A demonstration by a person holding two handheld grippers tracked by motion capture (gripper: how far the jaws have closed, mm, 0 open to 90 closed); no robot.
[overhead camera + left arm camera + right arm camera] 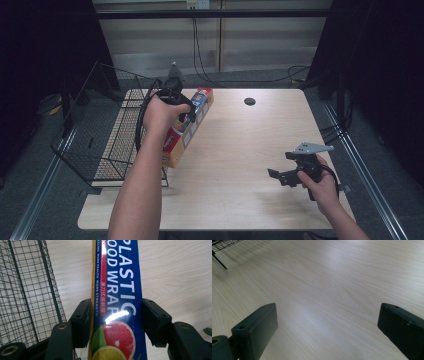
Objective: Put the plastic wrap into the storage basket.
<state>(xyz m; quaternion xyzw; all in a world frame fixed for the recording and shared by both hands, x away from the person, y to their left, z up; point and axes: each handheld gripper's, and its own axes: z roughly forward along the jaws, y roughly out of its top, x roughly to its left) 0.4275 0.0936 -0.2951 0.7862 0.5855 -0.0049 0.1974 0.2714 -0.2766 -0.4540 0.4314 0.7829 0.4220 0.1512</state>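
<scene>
A long plastic wrap box (189, 131), blue and red with citrus pictures, stretches along the left part of the wooden table (240, 145), right beside a wire basket (100, 140). My left gripper (184, 114) comes down on the box's middle from above. In the left gripper view the box (117, 290) runs up between the two black jaws, which press on both its sides, so the left gripper (117, 317) is shut on it. Whether the box rests on the table I cannot tell. My right gripper (280, 167) hovers at the front right, open, with bare wood between the jaws of the right gripper (329, 325).
The black wire basket (27, 290) stands at the table's left edge, its rim higher than the tabletop. A round cable hole (249, 101) sits near the table's far edge. Cables trail on the floor behind. A corner of the basket (222, 245) shows far off.
</scene>
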